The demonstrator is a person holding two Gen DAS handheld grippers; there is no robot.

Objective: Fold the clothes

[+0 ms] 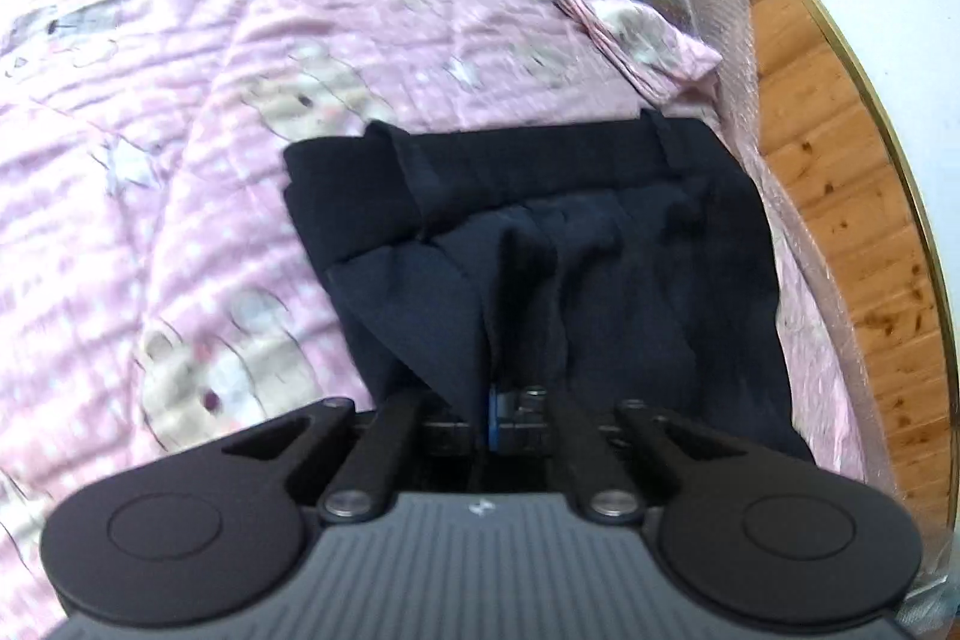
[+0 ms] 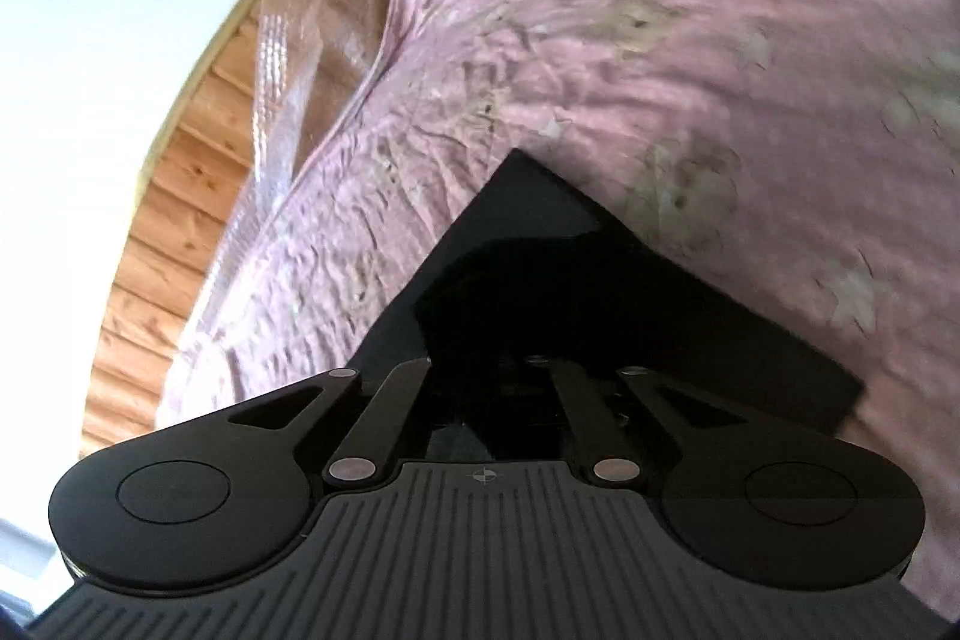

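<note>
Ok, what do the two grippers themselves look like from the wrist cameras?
Both look alike. The left gripper and right gripper each have a grey ribbed body, two round black discs, black linkage bars with silver pins, and a small crosshair mark. A blue part shows only on the left.

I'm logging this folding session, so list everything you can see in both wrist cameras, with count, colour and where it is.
dark garment: one, navy to black, partly folded, lying on the bedspread near the bed's edge; its near edge runs between both sets of fingers.
bedspread: one, pink with pale cartoon prints, covering the bed.
plastic wrap: one sheet, clear, along the bed's edge.
wooden floor: brown planks, beside the bed.
left gripper: one, black, fabric draped over its fingers; closure is hidden.
right gripper: one, black, fingers lost against dark cloth; closure is hidden.
</note>
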